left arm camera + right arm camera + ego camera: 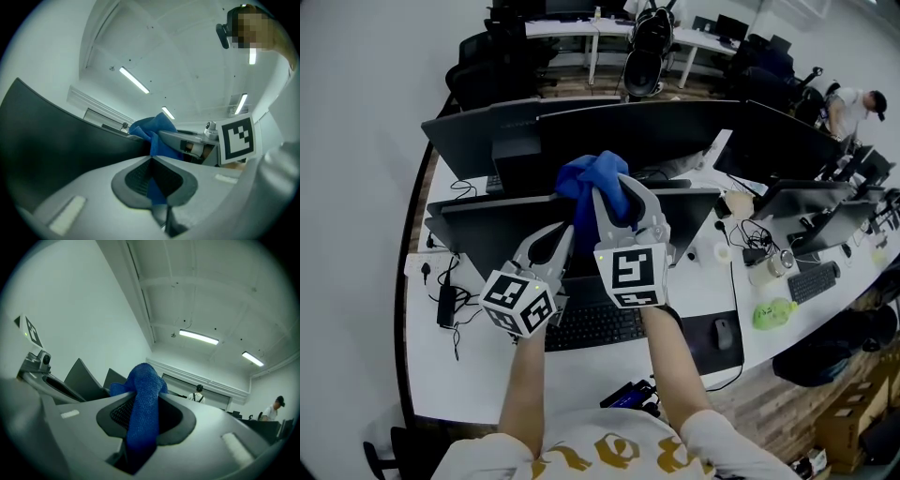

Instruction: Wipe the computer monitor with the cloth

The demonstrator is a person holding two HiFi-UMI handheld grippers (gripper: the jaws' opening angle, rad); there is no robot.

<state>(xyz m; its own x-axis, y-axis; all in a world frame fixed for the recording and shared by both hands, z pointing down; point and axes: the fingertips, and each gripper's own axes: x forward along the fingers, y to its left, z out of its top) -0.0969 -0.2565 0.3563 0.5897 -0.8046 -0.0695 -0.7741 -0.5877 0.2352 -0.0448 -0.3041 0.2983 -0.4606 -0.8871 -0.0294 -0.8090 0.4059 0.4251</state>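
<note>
- The right gripper's (145, 401) fingers pinch a blue cloth (143, 376), which bunches up past their tips.
- The left gripper's (151, 159) pads (136, 178) are pressed together, with a thin strip of the same cloth between them.
- In the head view both grippers are raised side by side, left (565, 232) just beside right (617, 202), with the cloth (595, 178) at the top edge of the near monitor (478, 234).
- Nearer lie a keyboard (591, 326) and, to the right, a mouse (724, 333) on the white desk (581, 375).
</note>
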